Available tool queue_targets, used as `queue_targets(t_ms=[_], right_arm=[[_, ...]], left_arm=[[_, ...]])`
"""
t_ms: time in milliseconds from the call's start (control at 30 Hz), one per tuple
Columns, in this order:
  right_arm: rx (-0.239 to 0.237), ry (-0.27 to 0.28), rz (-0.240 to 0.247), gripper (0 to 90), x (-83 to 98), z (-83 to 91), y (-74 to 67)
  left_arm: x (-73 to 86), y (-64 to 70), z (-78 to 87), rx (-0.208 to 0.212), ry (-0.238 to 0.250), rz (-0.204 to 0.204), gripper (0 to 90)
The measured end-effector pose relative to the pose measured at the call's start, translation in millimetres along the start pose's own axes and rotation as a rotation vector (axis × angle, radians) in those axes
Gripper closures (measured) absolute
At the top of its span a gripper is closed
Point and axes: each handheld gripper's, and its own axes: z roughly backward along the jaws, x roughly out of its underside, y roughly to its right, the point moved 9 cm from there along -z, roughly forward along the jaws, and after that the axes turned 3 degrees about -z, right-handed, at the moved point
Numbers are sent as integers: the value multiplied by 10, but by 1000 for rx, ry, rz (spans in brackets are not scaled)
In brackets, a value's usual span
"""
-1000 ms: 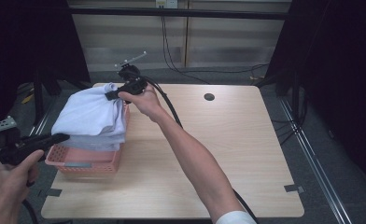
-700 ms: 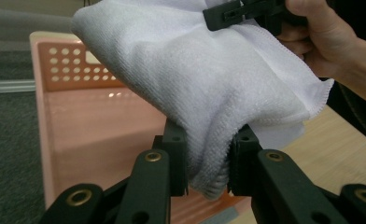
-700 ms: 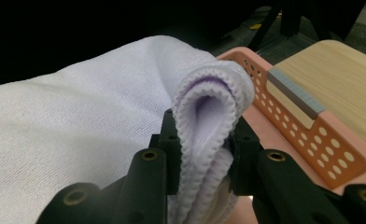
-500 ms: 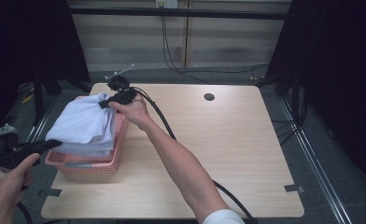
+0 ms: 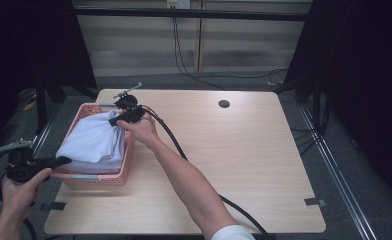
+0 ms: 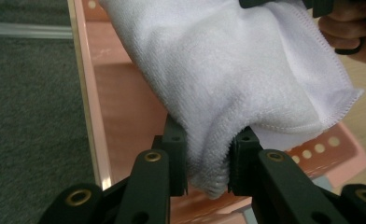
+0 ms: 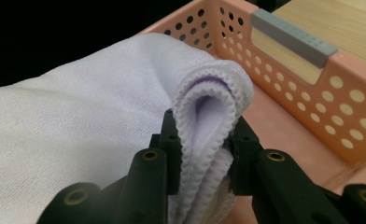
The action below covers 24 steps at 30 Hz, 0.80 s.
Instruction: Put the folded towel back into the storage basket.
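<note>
Both my tongs have come down: left tongs (image 6: 208,175) and right tongs (image 7: 203,154) each pinch a folded end of the white towel (image 5: 95,142), which now sags between them into the pink basket (image 5: 126,167), nearly ready to release

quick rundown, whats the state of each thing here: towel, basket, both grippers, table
folded white terry towel: pinched at two ends, hanging partly inside the basket
pink perforated plastic basket: upright at the table's left edge, towel over it
left gripper: shut on the towel's end
right gripper: shut on the towel's folded edge
light wooden table: bare apart from the basket
</note>
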Motion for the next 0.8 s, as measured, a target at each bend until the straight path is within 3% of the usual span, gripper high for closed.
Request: queue_targets(t_ms=[67, 133, 167, 233, 267, 300, 333, 367, 433, 533, 567, 667, 767, 800], right_arm=[[-7, -4, -3, 713, 45, -32, 18], [-7, -8, 7, 699, 59, -44, 24], [-13, -7, 10, 673, 63, -53, 27], [-5, -6, 6, 573, 61, -74, 78], [-5, -6, 6, 573, 61, -74, 78], [-4, -6, 15, 471, 63, -71, 124], [-4, -6, 15, 471, 63, -71, 124], [13, -1, 16, 412, 53, -48, 179], [10, 17, 10, 392, 20, -9, 203], [16, 14, 25, 376, 13, 21, 206], [-9, 29, 30, 373, -3, 75, 189], [-10, 39, 45, 373, -7, 156, 180], [-26, 62, 70, 362, 26, 416, 183], [-26, 62, 70, 362, 26, 416, 183]], left_arm=[[36, 13, -31, -8, -16, -8, 704], [47, 5, -45, -29, -27, -12, 610], [54, 8, -56, -54, -40, -18, 610], [43, 39, -66, -73, -48, -28, 488], [43, 39, -66, -73, -48, -28, 459], [30, 62, -70, -69, -47, -31, 430], [30, 62, -70, -69, -47, -31, 407], [4, 83, -64, -73, -32, -36, 399], [-30, 118, -58, -62, -17, -43, 366], [-58, 153, -57, -61, -13, -50, 357], [-91, 194, -56, -63, -4, -55, 351], [-124, 240, -57, -67, 3, -57, 330], [-174, 389, -86, -70, 16, -56, 341], [-174, 389, -86, -70, 16, -56, 352]])
